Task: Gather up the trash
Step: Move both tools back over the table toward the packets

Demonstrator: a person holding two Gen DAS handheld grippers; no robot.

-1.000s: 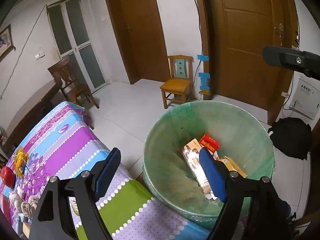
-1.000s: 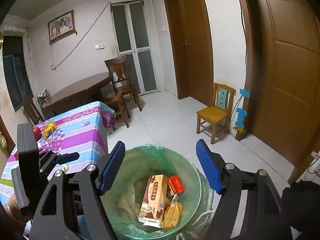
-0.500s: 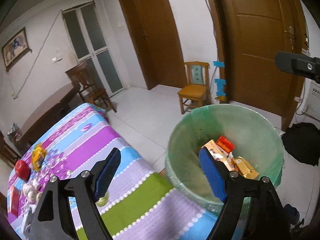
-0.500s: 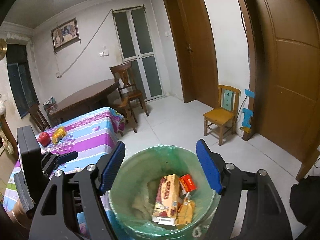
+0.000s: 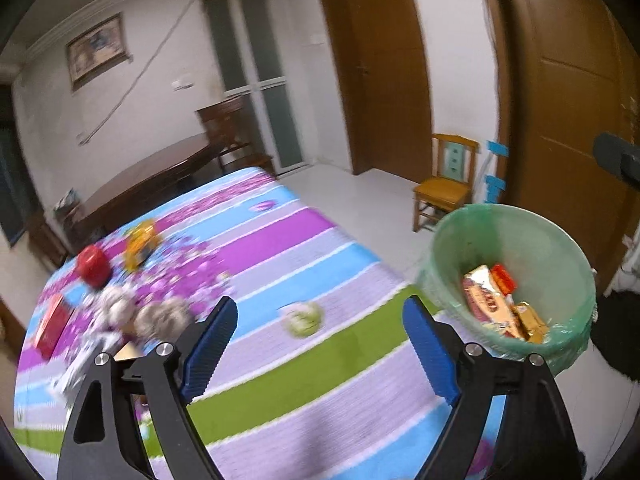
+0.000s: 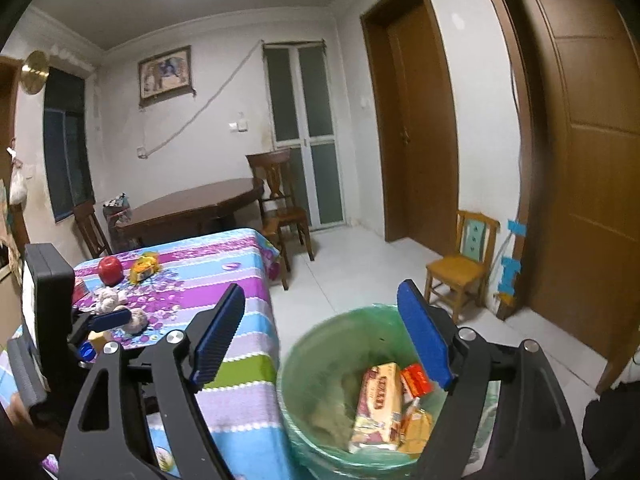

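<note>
Seen along the left tongs [image 5: 316, 344]: at far left, a bench [image 5: 280, 240] under a striped purple, blue and green cloth carries a red box [image 5: 52, 326], a red round object [image 5: 93, 266], a yellow wrapper [image 5: 140, 242] and several pale garlic-like bulbs [image 5: 160, 318], all blurred. A crumpled pale green ball [image 5: 302, 318] lies on the cloth between the blue pads, touching neither. The left tongs are spread wide with nothing held, and their jaws have just been opening. To the right, just off the bench's corner, stands a bin [image 5: 448, 248] lined with a green bag, holding a tan carton [image 5: 486, 300], a red pack [image 5: 503, 279] and a gold wrapper [image 5: 530, 320].

Seen along the right tongs [image 6: 322, 336]: the same bench [image 6: 240, 344] is at left and the bin [image 6: 304, 360] lies below. These tongs also stand wide apart, empty, jaws just opening. A small wooden chair [image 6: 460, 268] stands by the door at right.
</note>
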